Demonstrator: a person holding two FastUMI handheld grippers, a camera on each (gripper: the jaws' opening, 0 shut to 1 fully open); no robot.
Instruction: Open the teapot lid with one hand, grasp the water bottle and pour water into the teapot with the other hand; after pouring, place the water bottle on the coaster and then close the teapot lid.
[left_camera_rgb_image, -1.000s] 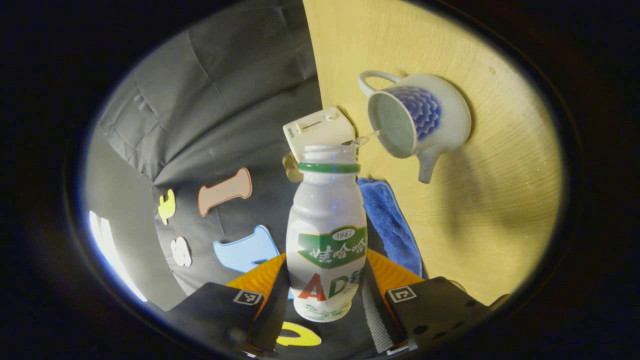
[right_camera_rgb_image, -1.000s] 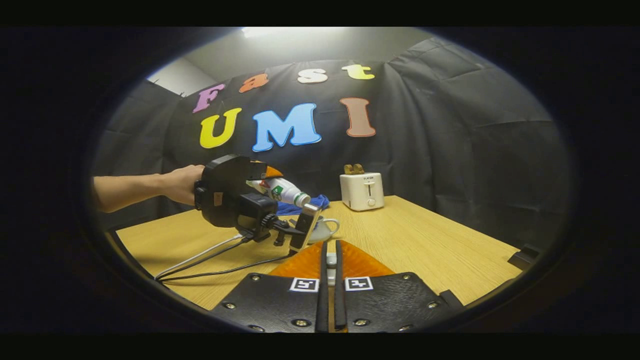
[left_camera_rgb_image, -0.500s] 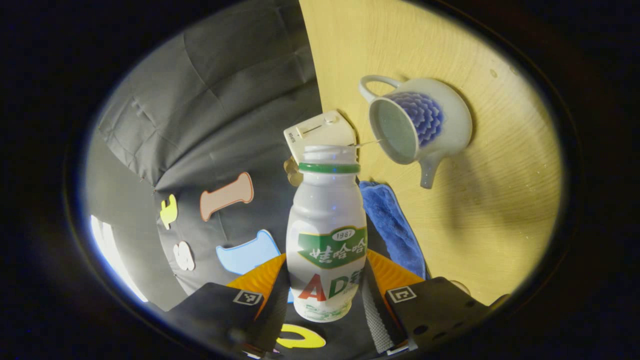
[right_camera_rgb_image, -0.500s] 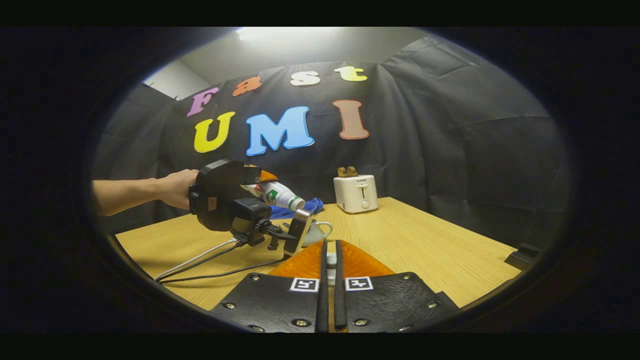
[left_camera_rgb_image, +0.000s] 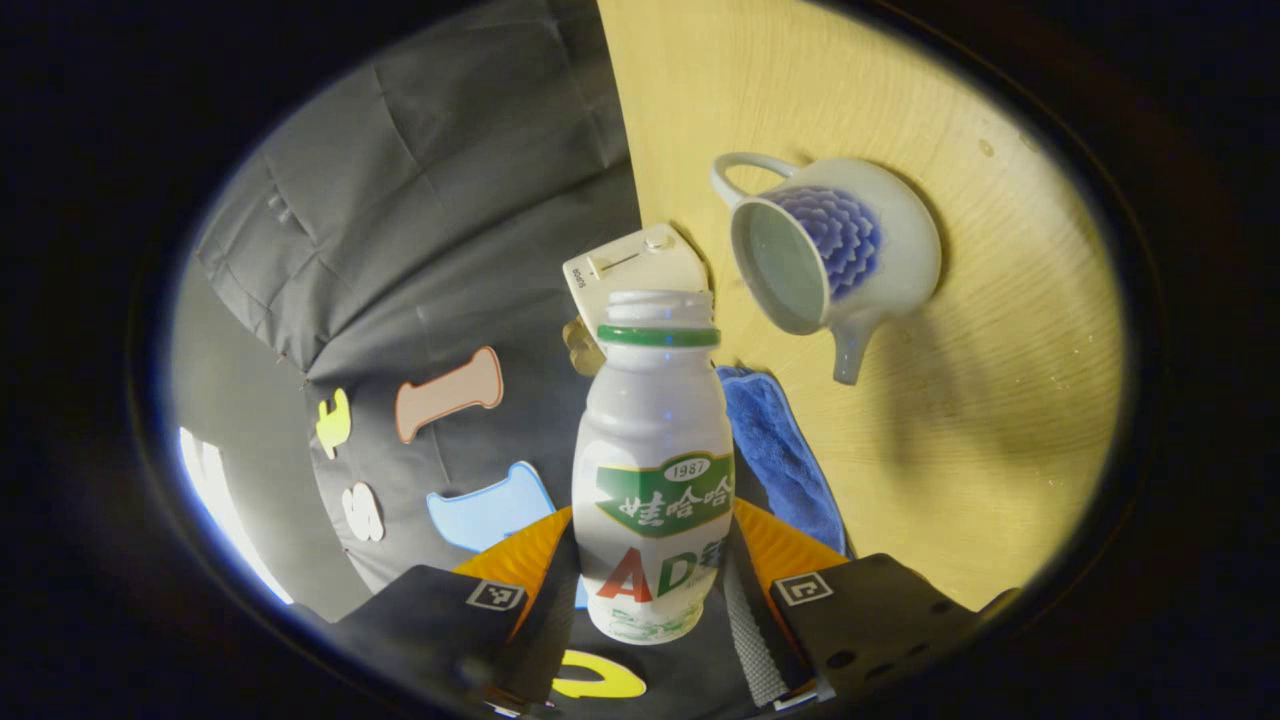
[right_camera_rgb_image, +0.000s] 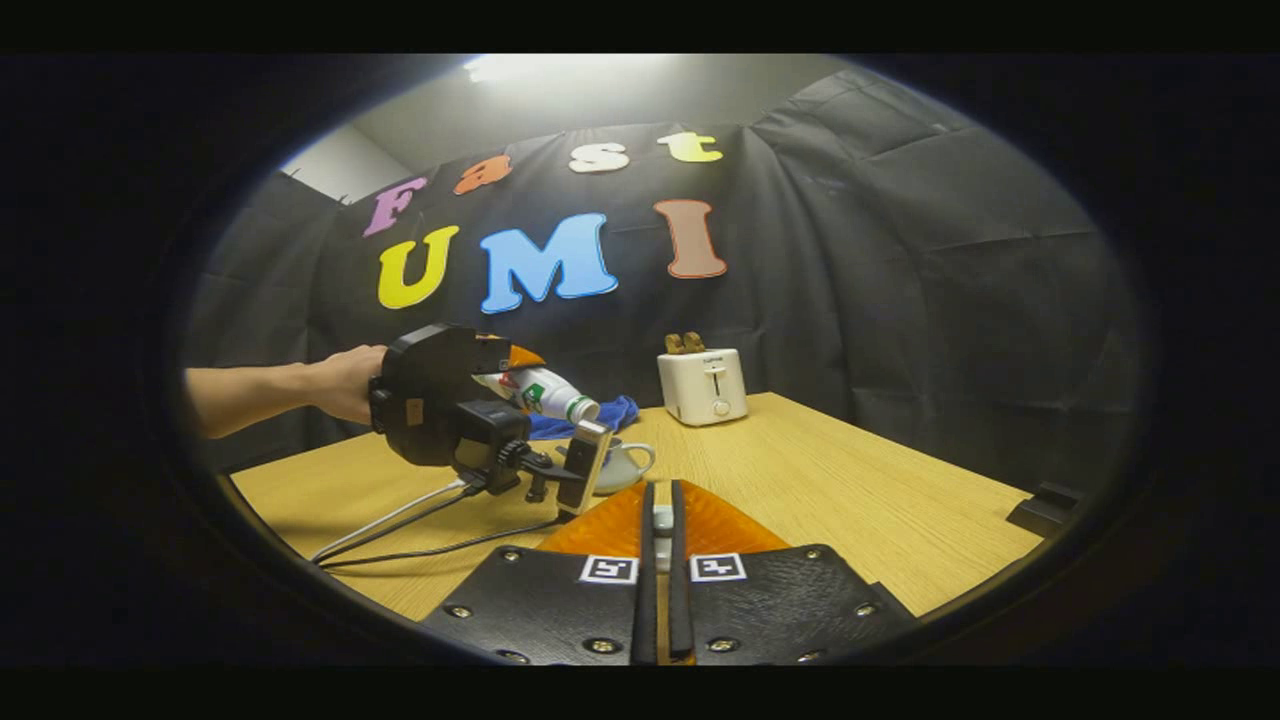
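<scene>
My left gripper (left_camera_rgb_image: 652, 535) is shut on a white water bottle (left_camera_rgb_image: 655, 440) with a green neck ring and no cap. The bottle lies tilted, its mouth beside the open top of the white and blue teapot (left_camera_rgb_image: 880, 250) on the wooden table. No water runs from the mouth. In the right gripper view the left gripper (right_camera_rgb_image: 515, 362) holds the tilted bottle (right_camera_rgb_image: 545, 393) above the teapot (right_camera_rgb_image: 628, 462). My right gripper (right_camera_rgb_image: 661, 520) hovers above the table in front of the teapot, shut on a small white piece, the teapot lid's knob as far as I can tell.
A white toaster (right_camera_rgb_image: 703, 385) stands at the back of the table (right_camera_rgb_image: 850, 480), with a blue cloth (right_camera_rgb_image: 605, 410) to its left. A hand (right_camera_rgb_image: 345, 385) holds the left gripper, and cables (right_camera_rgb_image: 400, 515) trail from it over the table. A small dark object (right_camera_rgb_image: 1040, 510) sits at the right edge.
A thin stream ran from the bottle's mouth into the teapot earlier; now it has stopped. The left gripper and bottle have drifted slightly left in the right gripper view.
</scene>
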